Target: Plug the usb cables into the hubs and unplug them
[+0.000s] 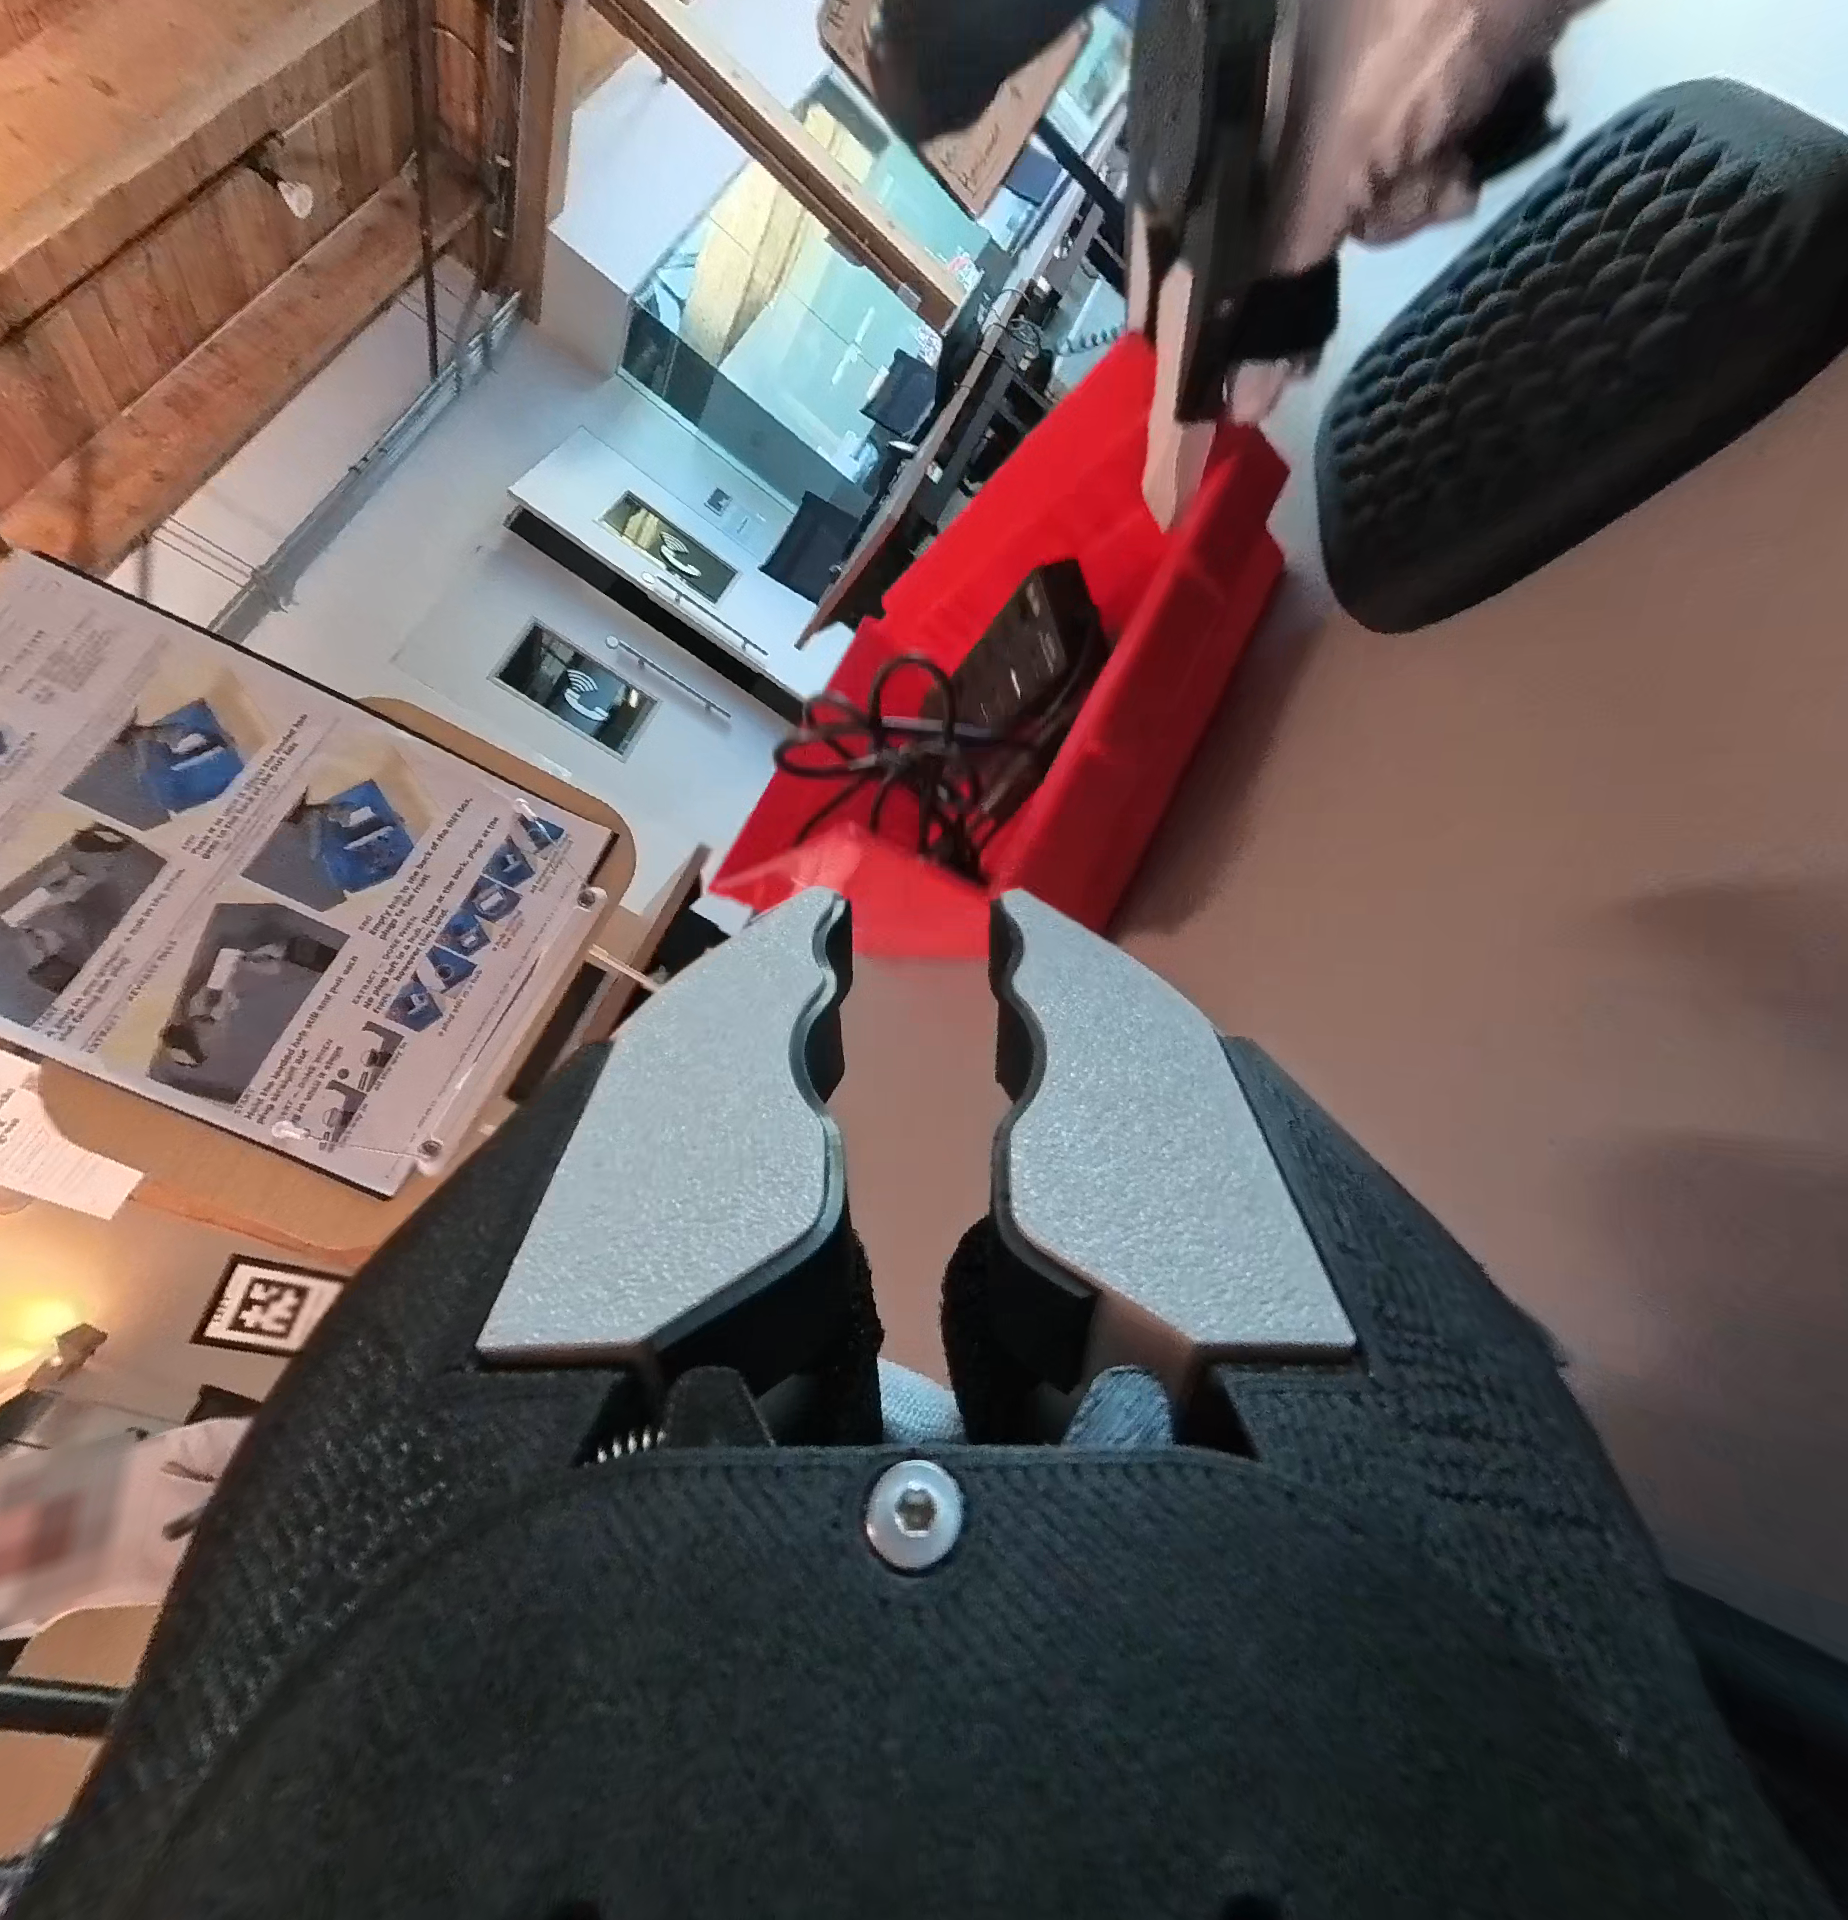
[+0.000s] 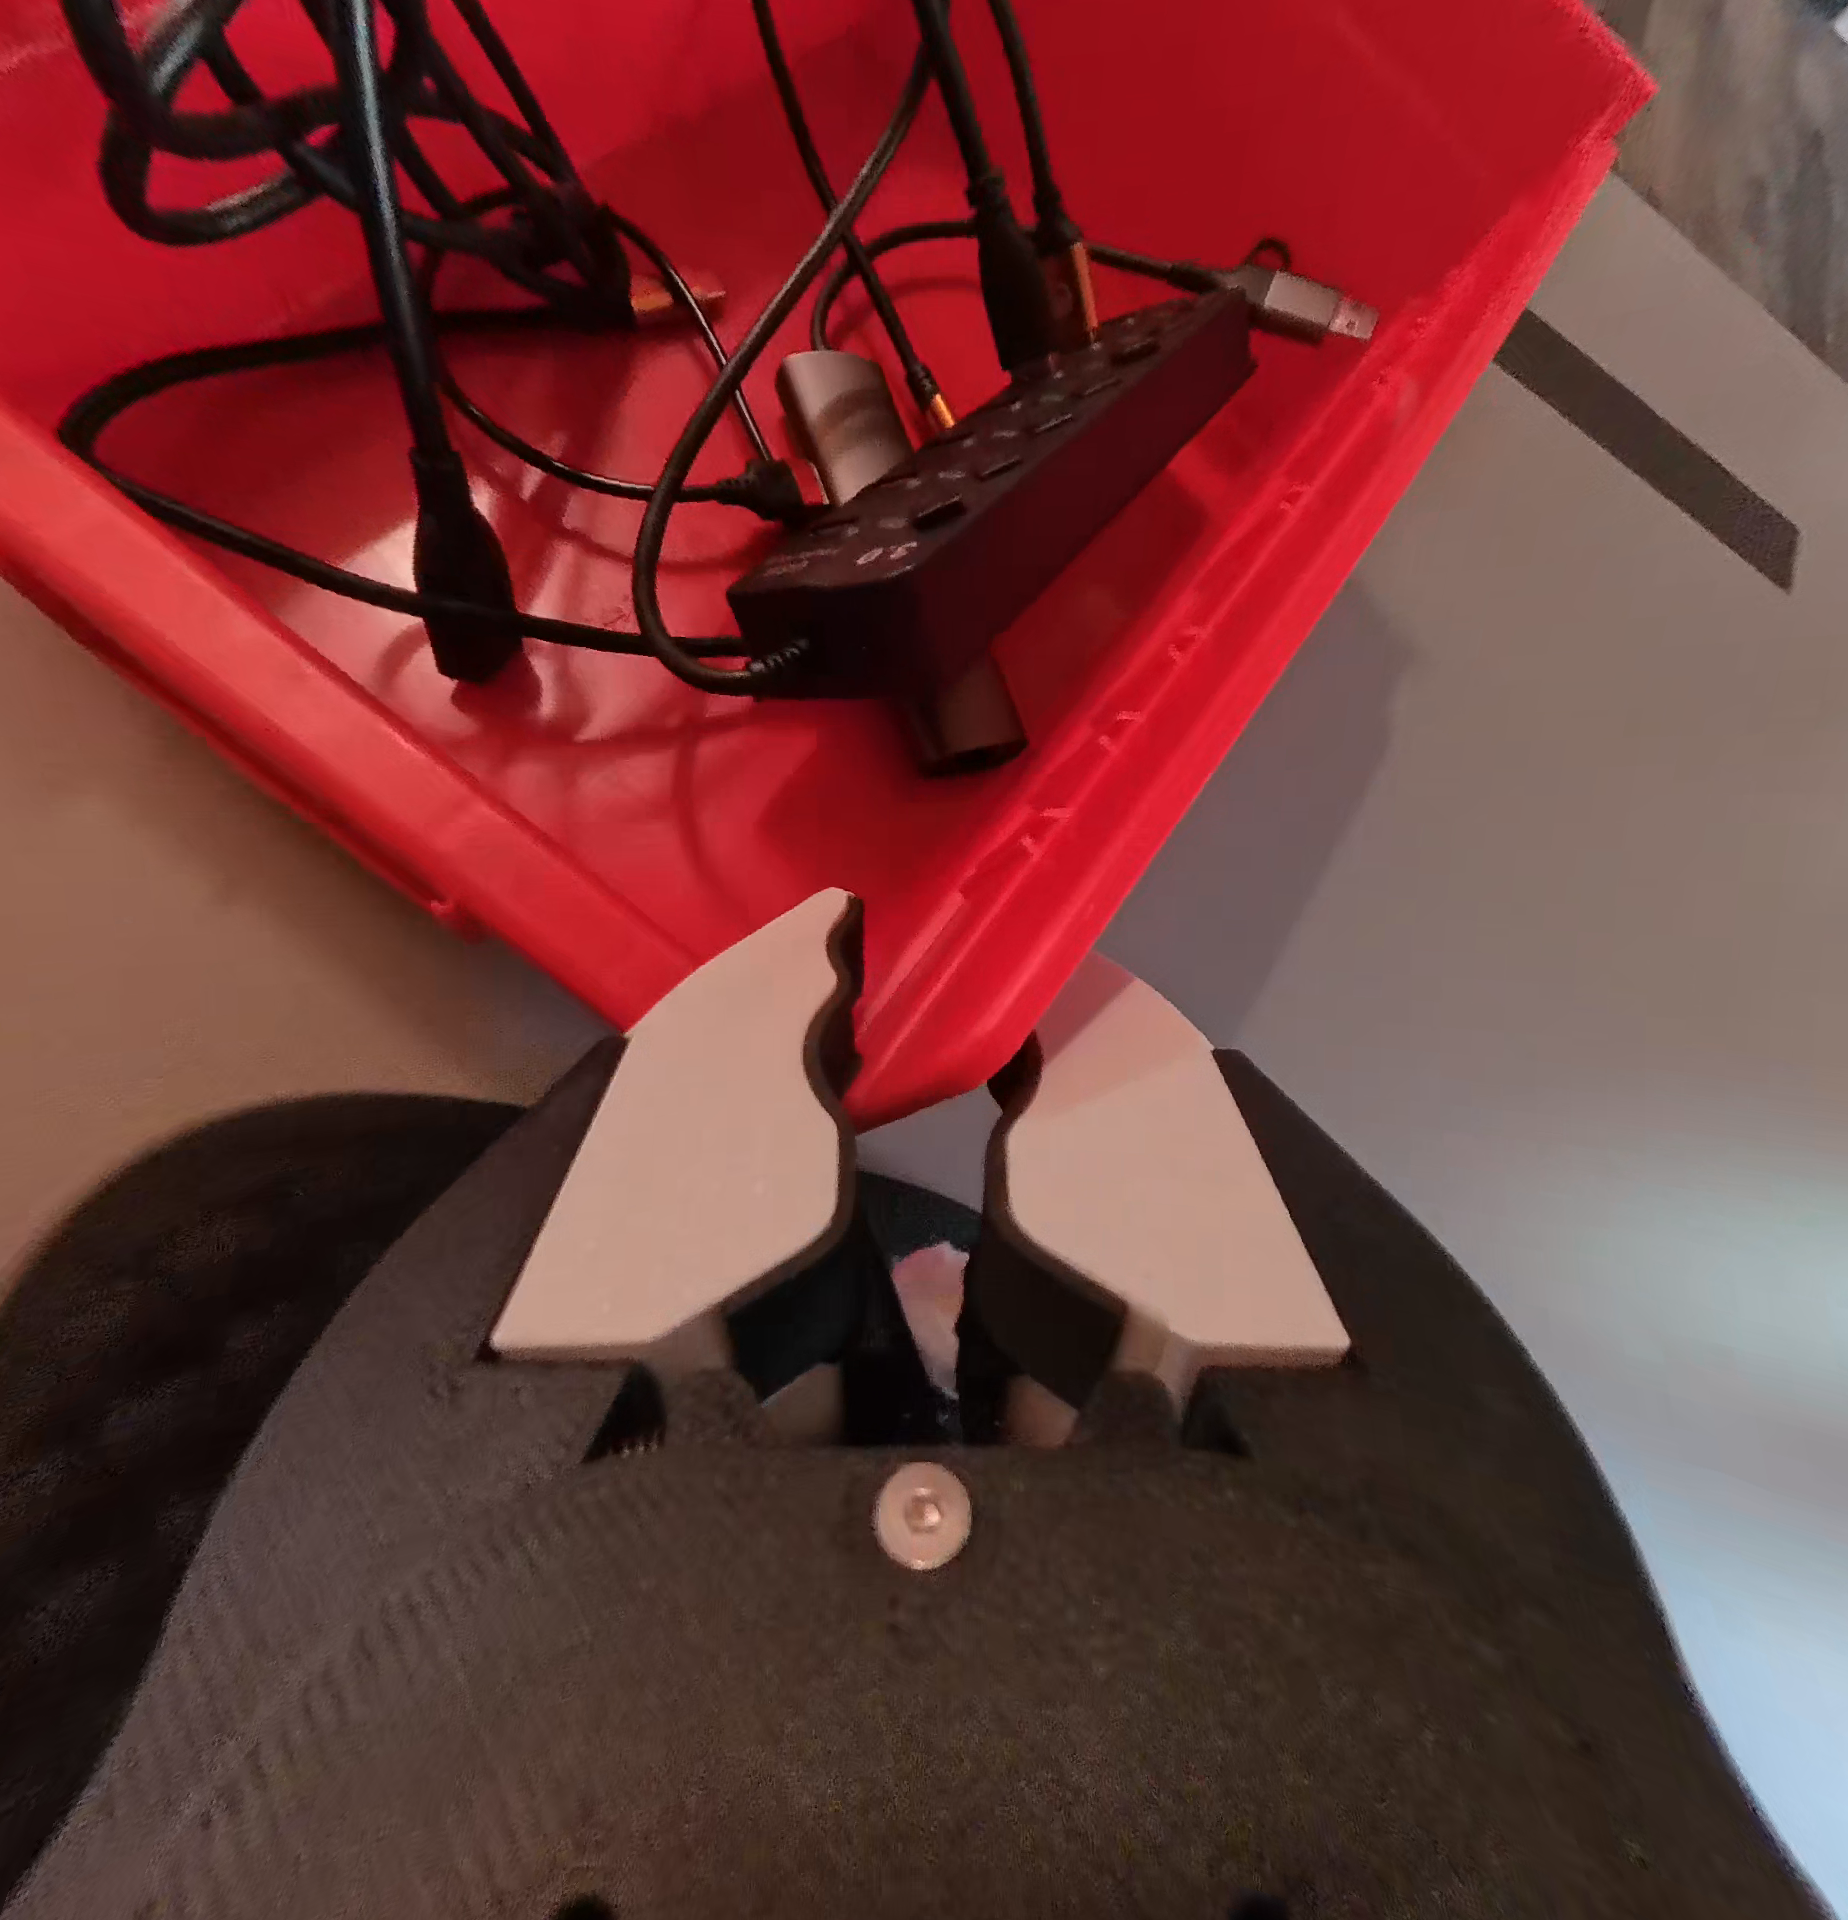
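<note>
On a pale table [image 1: 1471, 1039], a red bin [image 2: 484, 810] with a long black hub [image 2: 1003, 488] inside, close to one side wall and slanting along it. Around the hub, on the bin floor, a tangle of black cables [image 2: 380, 208]. Plugged into the hub's top face: two dark plugs [image 2: 1013, 281] side by side toward its far end, and a grey plug [image 2: 837, 426] nearer the middle. Loose beside the hub's far end, against the wall, a silver plug [image 2: 1304, 307].

At the bin's near corner, the right gripper [image 2: 951, 997], one finger over the inside and the other under the outer wall, with the corner rim between them. Squeezing the rim or merely straddling it: cannot tell.

From the opposite end, the left gripper [image 1: 920, 914], held just short of the bin [image 1: 1190, 665], fingers parted with only bare table between them. Beyond it, the hub [image 1: 1024, 644] and cables [image 1: 889, 748] in the bin, and the right gripper [image 1: 1200, 416] reaching down to the far rim.

Next to the bin, a black textured pad [image 1: 1585, 353]. Off to the other side, a printed sheet with photos [image 1: 255, 862] on a wooden board.
</note>
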Tool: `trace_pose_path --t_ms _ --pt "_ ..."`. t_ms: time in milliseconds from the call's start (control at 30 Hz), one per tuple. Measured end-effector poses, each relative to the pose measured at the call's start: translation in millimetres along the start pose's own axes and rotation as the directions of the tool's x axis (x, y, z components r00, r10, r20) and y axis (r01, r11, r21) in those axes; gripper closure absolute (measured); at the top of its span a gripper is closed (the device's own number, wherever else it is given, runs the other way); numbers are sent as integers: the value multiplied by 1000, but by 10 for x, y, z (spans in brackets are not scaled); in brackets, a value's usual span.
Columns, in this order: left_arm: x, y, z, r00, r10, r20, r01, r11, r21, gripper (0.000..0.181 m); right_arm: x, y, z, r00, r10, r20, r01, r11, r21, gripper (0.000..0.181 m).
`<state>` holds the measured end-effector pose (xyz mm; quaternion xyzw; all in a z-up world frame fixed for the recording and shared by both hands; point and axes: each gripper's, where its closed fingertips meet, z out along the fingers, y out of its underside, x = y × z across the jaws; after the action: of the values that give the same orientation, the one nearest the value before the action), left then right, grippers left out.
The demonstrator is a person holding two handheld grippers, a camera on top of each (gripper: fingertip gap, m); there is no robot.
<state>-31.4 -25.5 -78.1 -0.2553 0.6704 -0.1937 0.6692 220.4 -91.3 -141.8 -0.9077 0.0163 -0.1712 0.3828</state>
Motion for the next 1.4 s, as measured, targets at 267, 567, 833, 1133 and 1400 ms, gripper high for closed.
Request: trace_pose_path --t_ms 267,567,833,1133,1400 --pt "-296 -308 -281 981 -152 120 120 963 242 160 -851 -490 113 988 -7 152 -18 986 167 157" --pt "-228 -336 -276 986 -133 100 106 966 234 159 -1697 -1022 265 931 -40 362 -68 957 281 149" --pt "-531 -289 -803 981 -170 89 171 985 -4 147 -2457 -1252 -155 534 -45 844 -306 920 243 119" --pt "-712 1103 -2138 594 -594 543 802 382 -459 143 -1917 -1439 -223 334 198 922 -676 731 88 121" --pt "-544 1137 -1761 656 -661 364 747 504 -433 113 -2029 -1397 -264 404 123 907 -600 784 160 121"
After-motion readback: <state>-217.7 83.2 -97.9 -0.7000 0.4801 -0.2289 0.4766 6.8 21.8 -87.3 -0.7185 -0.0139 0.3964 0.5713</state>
